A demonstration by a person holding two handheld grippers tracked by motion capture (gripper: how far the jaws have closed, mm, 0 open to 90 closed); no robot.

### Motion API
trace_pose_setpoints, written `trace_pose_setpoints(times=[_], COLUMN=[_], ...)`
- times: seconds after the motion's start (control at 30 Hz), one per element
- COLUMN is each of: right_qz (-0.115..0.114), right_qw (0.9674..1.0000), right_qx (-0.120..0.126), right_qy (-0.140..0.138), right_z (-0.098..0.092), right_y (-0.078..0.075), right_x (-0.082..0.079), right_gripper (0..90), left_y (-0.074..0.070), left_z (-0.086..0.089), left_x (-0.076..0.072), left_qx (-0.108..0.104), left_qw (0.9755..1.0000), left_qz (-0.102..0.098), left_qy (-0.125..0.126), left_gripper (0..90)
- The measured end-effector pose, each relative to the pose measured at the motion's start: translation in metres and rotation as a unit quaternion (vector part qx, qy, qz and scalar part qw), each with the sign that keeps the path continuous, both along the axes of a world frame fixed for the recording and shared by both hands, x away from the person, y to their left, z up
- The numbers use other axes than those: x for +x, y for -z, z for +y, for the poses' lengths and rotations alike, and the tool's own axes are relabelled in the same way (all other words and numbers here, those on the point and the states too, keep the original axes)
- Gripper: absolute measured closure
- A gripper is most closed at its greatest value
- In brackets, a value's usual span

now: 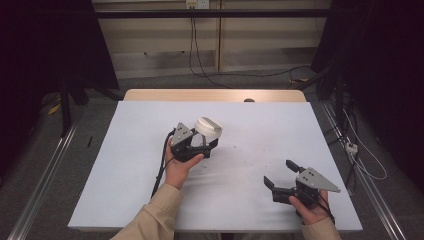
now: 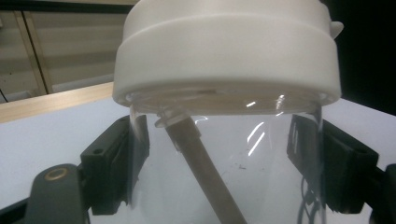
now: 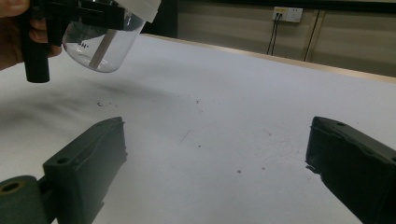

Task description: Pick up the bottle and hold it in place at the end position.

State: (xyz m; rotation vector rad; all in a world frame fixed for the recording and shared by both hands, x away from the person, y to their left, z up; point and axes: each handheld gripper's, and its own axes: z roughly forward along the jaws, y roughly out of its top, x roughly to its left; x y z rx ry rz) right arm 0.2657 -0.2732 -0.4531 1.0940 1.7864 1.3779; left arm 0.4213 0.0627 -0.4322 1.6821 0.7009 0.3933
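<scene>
While left gripper (image 1: pixel 210 142) hangs above table (image 1: pixel 125 165) left of centre, jaws clamp clear cup (image 2: pixel 219 172) just under white lid (image 2: pixel 229 51). Cup held off surface, tilted, lid toward far right. Brownish tube (image 2: pixel 205 177) slants inside cup. Left hand (image 1: pixel 181 167) wraps gripper body. Scattered dark specks (image 3: pixel 201 105) on tabletop between grippers. Right gripper (image 1: pixel 280 172) near right corner, well apart from cup, jaws spread wide, nothing between them, pointing left.
</scene>
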Motion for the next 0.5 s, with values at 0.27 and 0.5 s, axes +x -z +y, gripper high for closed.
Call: trace_pose_setpoints(times=[0.27,0.5], right_qz=[0.0,0.0], right_qw=[1.0,1.0], right_qx=[0.0,-0.001], right_qy=[0.001,-0.001], right_z=[-0.001,0.0], right_y=[0.0,0.0], right_x=[0.0,0.0], right_gripper=[4.5,4.5], left_y=[0.0,0.002], left_z=[-0.004,-0.005], left_x=[0.007,0.012], left_qx=[0.003,0.008], left_qw=[1.0,1.0], left_qz=[0.002,-0.001], left_qy=[-0.003,-0.005], left_gripper=[18.7,18.7])
